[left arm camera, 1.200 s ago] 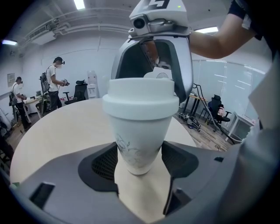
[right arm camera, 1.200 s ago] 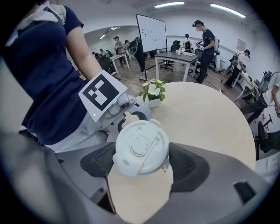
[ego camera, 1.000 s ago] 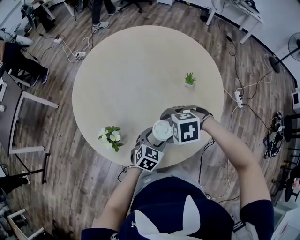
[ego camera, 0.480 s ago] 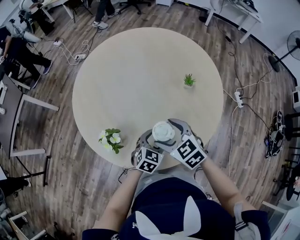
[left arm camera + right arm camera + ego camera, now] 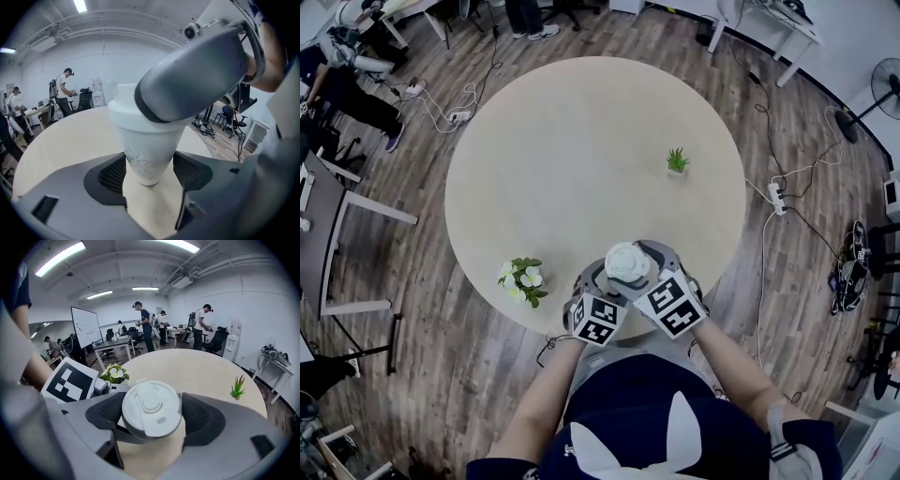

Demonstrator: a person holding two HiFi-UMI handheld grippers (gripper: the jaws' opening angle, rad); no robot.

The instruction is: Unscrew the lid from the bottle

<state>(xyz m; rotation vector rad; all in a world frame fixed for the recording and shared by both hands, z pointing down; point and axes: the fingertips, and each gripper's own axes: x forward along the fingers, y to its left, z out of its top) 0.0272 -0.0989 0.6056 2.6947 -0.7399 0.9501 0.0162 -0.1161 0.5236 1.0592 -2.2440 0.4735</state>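
Observation:
A white bottle [image 5: 147, 150], shaped like a tapered cup, stands near the front edge of the round table [image 5: 581, 141]. My left gripper [image 5: 149, 169] is shut on its lower body, a pad pressing each side. The white lid [image 5: 151, 408] sits on top of the bottle, and my right gripper [image 5: 152, 416] is shut on it from above, pads against its rim. The right jaws have just been closing, with the lid between them. In the head view the lid [image 5: 625, 262] shows between both marker cubes. One right finger [image 5: 197, 79] crosses the lid in the left gripper view.
A pot of white flowers [image 5: 521, 275] stands left of the bottle near the table's edge. A small green plant [image 5: 677, 161] sits further back on the right. Desks, chairs, floor cables and several people surround the table.
My right gripper has rolled around the lid: its marker cube swung from the lid's right side to the near side beside the left cube. The left gripper and the bottle stayed put.

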